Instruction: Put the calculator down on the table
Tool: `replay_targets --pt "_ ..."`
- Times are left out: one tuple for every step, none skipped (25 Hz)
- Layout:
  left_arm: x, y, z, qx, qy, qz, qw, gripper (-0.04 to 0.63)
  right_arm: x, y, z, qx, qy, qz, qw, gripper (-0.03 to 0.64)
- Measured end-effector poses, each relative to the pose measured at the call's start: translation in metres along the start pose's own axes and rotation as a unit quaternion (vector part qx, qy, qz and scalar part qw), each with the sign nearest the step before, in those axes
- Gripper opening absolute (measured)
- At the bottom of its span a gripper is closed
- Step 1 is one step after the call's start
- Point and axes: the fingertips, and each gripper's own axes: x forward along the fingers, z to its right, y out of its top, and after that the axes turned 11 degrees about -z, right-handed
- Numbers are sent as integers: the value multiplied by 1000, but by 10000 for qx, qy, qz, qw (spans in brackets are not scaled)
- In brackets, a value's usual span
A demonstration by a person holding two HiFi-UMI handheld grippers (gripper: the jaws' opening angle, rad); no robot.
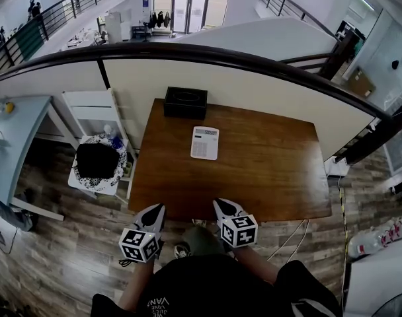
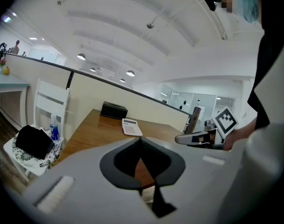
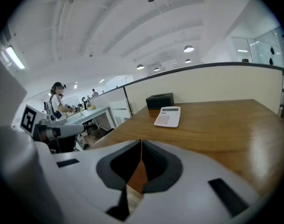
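A white calculator (image 1: 205, 142) lies flat on the brown wooden table (image 1: 267, 170), toward its far left part; it also shows as the calculator (image 2: 131, 126) in the left gripper view and the calculator (image 3: 168, 116) in the right gripper view. My left gripper (image 1: 156, 210) hangs at the table's near edge, shut, with nothing between its jaws. My right gripper (image 1: 223, 208) is beside it at the same edge, also shut and empty. Both are well short of the calculator.
A black box (image 1: 186, 102) stands at the table's far edge behind the calculator. A white chair (image 1: 98, 157) with a black bag and a bottle stands left of the table. A curved railing wall (image 1: 254, 65) runs behind.
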Motion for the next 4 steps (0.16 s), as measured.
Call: replay_targets --pt "0 0 0 -4 9 -2 10000 12 0 0 0 -5 7 7 10000 20" --pt "0 -1 0 -10 18 -5 10000 12 0 1 -1 -11 17 11 10000 19" --pt "0 -2 0 -18 25 -8 10000 12 -1 1 -1 -19 27 14 10000 18" --pt "0 -2 0 -25 33 -11 10000 12 -1 1 -1 -27 37 16 10000 18"
